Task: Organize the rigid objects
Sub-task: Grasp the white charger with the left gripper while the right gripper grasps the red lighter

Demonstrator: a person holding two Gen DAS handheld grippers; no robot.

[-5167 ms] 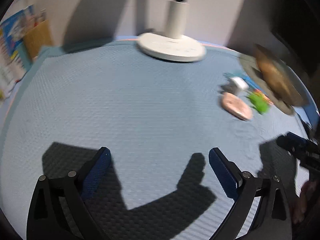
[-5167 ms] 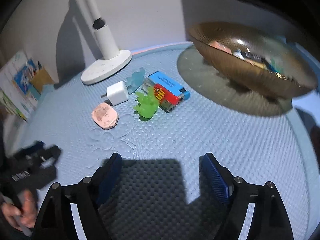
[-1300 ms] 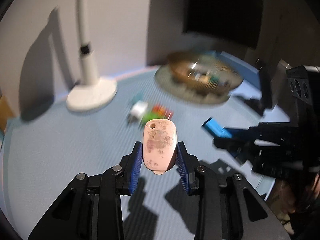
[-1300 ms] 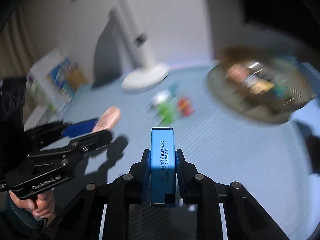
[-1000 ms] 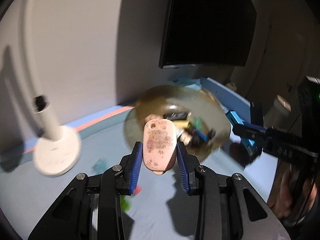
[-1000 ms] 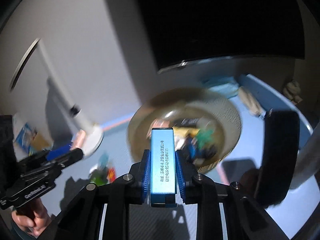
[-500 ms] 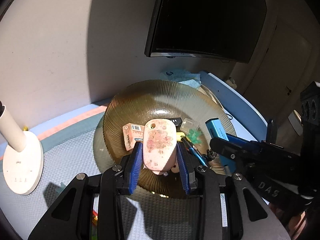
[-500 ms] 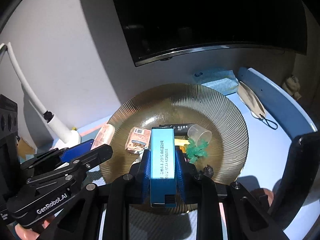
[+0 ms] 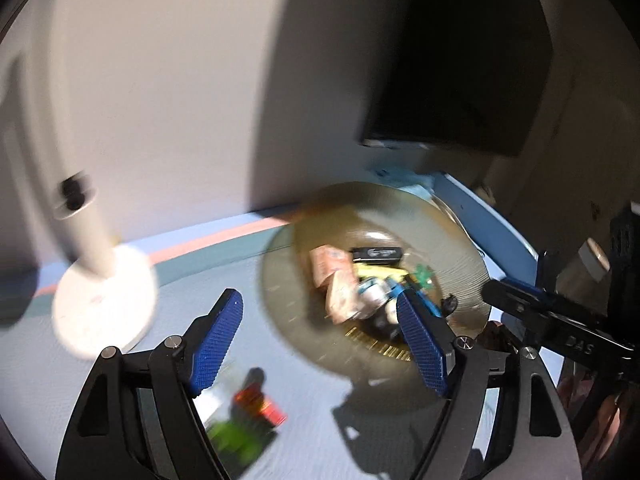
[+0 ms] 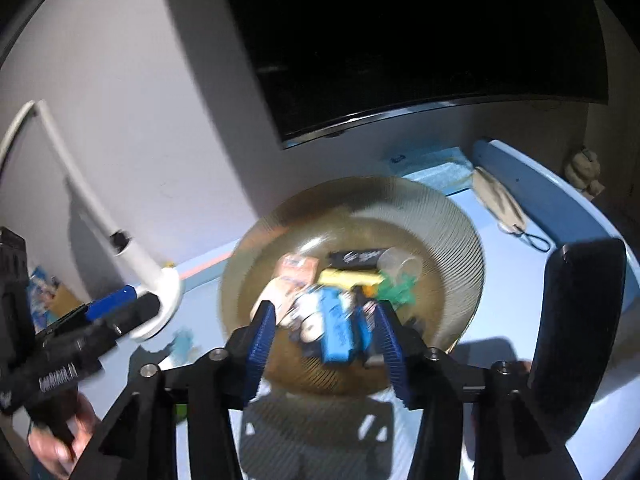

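The amber ribbed bowl holds several small items. My left gripper hangs before the bowl's near left rim; its jaws are opening with nothing between them. The pink oval piece lies blurred in the bowl. My right gripper is over the bowl's near side, its jaws opening. The blue block is tilted and blurred between them, clear of both pads, among the bowl's contents. Each gripper also shows in the other's view: the left gripper, the right gripper.
A white lamp base stands left of the bowl. A green toy and a red pack lie on the blue mat under my left gripper. A dark screen hangs behind. A face mask lies at the back right.
Both grippers have let go: the pink piece and the blue block have left the pads and dropped to the bowl. The left view has swung away to the left of the bowl.
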